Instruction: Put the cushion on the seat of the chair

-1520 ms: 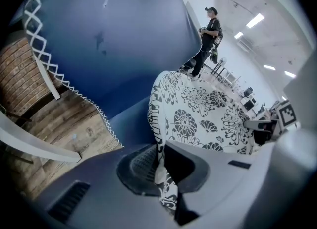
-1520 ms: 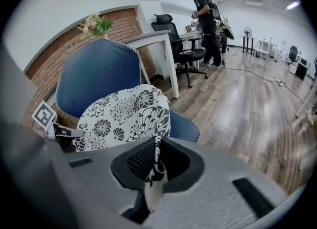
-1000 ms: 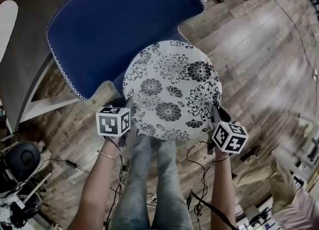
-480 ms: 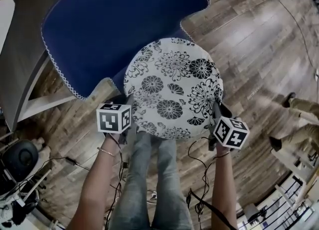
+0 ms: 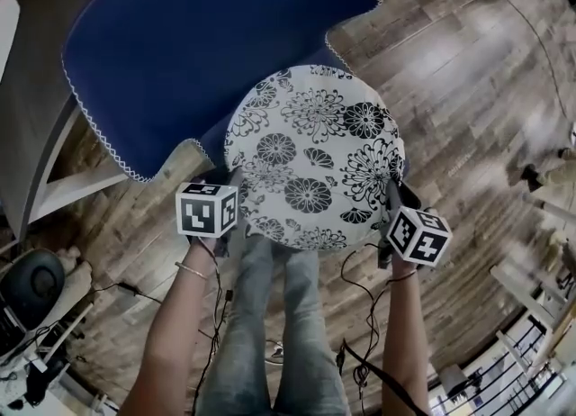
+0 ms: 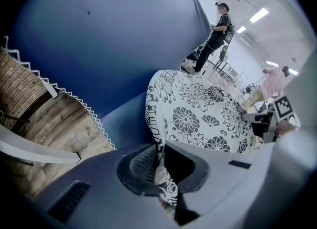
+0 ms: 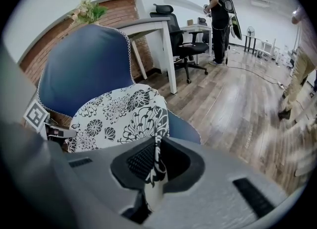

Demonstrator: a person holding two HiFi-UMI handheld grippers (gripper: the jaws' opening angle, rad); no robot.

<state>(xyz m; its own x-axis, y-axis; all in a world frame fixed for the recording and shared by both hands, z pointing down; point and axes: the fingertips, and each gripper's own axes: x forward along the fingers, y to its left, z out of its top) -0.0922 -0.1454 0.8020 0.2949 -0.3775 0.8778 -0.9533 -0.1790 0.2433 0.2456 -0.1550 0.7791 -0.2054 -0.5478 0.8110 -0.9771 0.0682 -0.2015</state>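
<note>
A round white cushion [image 5: 310, 158] with black flower print hangs over the front edge of the blue chair seat [image 5: 198, 54], held flat between both grippers. My left gripper [image 5: 232, 191] is shut on the cushion's near left edge; its fabric [image 6: 159, 168] is pinched between the jaws. At the near right edge my right gripper [image 5: 389, 196] is shut on the cushion too, with the hem [image 7: 156, 166] clamped in its jaws. The cushion [image 7: 116, 116] lies in front of the blue chair back [image 7: 81, 69].
A white desk leg [image 5: 54, 194] runs along the chair's left. Cables [image 5: 355, 315] lie on the wooden floor by my legs. A dark bag [image 5: 36, 288] sits at lower left. A person [image 7: 218, 20] and an office chair [image 7: 181, 39] stand farther back.
The cushion and both grippers have barely moved; the view shifted slightly, so the chair sits a little further left in the head view.
</note>
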